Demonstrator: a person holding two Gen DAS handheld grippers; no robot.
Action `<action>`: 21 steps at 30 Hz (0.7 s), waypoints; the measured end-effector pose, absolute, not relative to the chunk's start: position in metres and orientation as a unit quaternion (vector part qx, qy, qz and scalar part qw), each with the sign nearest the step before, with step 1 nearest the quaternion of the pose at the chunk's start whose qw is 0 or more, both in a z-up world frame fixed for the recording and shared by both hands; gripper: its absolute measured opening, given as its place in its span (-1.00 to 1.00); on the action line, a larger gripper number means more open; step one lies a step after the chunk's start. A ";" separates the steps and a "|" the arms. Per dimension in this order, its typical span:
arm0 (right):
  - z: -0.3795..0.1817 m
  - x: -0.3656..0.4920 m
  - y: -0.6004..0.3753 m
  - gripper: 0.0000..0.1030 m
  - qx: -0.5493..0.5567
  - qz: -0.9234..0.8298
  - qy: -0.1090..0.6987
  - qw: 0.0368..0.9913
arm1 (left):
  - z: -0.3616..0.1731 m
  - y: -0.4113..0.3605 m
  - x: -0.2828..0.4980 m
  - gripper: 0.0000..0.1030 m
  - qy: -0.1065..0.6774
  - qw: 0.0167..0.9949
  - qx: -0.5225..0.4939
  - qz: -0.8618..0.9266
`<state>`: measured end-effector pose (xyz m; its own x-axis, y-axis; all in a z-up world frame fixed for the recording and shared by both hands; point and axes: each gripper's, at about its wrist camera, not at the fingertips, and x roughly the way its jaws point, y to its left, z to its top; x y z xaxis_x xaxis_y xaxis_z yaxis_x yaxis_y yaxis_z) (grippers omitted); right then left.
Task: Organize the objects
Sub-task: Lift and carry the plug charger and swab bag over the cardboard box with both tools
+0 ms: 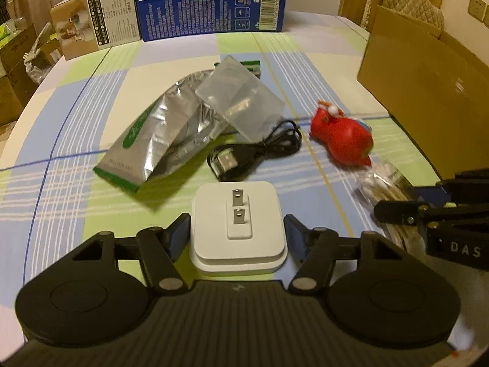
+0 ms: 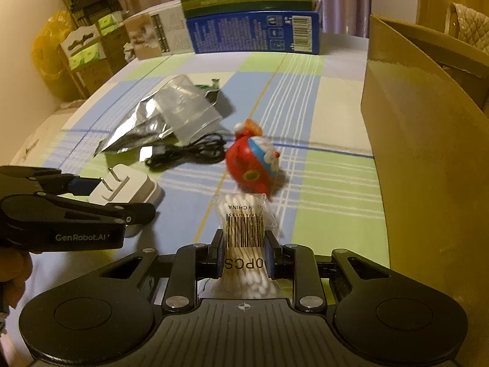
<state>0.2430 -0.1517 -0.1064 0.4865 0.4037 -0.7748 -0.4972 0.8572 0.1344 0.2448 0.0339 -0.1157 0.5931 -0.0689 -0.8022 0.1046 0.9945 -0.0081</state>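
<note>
While white charger (image 1: pixel 238 229) lies prongs-up between half-open left fingers (image 1: pixel 178 238), unclamped, right fingers (image 2: pixel 217 253) grip cotton swab pack (image 2: pixel 244 235), long axis pointing away, near table's front edge.

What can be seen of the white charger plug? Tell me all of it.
The white charger plug is a square block with rounded corners, smooth plastic by its look, stepped at its base. Two flat metal prongs point up from a raised strip on its top face. It lies on the checked tablecloth, between the fingers of the left claw; a slim gap shows on each side, so it is not yet gripped. The black USB cable lies just beyond it, apart.
</note>
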 end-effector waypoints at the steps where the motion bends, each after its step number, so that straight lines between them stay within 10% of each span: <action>1: -0.107 0.239 -0.149 -0.56 -0.062 0.263 0.431 0.861 | -0.115 0.034 0.240 0.19 0.449 0.892 0.024 -0.051; 21: -0.114 0.227 -0.134 -0.40 -0.117 0.264 0.410 0.865 | -0.116 0.038 0.231 0.19 0.439 0.896 0.028 -0.054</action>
<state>0.2274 -0.1344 -0.1144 0.5246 0.3605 -0.7713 -0.5521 0.8337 0.0142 0.2307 0.0382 -0.1162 0.6082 -0.0716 -0.7906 0.1216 0.9926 0.0036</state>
